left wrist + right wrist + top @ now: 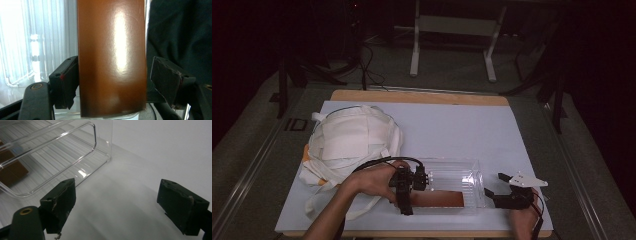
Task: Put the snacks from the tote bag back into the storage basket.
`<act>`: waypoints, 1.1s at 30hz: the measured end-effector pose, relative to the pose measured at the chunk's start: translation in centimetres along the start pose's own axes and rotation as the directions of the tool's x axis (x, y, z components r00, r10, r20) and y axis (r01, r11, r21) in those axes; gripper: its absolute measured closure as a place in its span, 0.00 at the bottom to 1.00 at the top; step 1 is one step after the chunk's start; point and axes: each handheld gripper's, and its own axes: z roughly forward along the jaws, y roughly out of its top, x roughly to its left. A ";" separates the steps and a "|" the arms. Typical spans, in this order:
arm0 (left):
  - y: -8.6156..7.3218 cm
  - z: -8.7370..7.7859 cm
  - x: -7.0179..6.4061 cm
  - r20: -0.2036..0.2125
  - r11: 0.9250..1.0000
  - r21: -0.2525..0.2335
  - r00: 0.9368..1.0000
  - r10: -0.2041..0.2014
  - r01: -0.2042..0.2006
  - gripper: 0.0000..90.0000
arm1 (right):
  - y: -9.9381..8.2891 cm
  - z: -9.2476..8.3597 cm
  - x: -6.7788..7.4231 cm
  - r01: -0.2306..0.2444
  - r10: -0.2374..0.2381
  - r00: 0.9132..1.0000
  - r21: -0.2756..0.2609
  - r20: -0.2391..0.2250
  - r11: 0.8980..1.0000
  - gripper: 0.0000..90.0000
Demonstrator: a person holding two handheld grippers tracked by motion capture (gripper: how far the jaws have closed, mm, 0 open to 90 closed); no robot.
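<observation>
A flat brown box (439,200) lies in the near part of a clear plastic bin (452,162) on the white table cover. My left gripper (411,197) is at the bin's left end, jaws open on either side of the box. In the left gripper view the brown box (110,50) stands between the jaws of the left gripper (112,72): the left jaw touches it and the right jaw stands a little off. My right gripper (495,184) rests open just right of the bin, holding nothing. The right gripper view has this gripper (117,192) over bare cover, with the bin's corner (62,152) and the box (10,170) at left.
A white cloth tote bag (352,140) with loose straps lies at the left of the table, close to my left forearm. Dark fabric (180,30) hangs behind the right jaw in the left gripper view. The table's near edge (422,233) is just below both hands.
</observation>
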 end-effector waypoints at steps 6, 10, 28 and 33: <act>-0.5 -0.2 0.2 0.003 1.000 -0.012 1.000 -0.005 0.005 0.28 | 0.0 0.0 0.0 0.000 0.000 1.000 0.001 0.000 1.000 0.17; -0.9 -0.6 0.2 -0.008 1.000 -0.028 1.000 -0.011 0.011 0.28 | 0.0 0.0 0.0 0.000 0.000 1.000 0.000 0.001 1.000 0.17; -2.8 -2.6 0.1 -0.068 0.990 -0.140 0.997 -0.039 0.029 0.28 | 0.0 0.0 0.0 -0.001 0.001 1.000 -0.006 0.001 1.000 0.17; -3.5 -3.1 0.0 -0.090 0.985 -0.170 0.995 -0.052 0.036 0.28 | 0.0 -0.1 0.0 -0.003 0.003 1.000 -0.006 0.002 1.000 0.17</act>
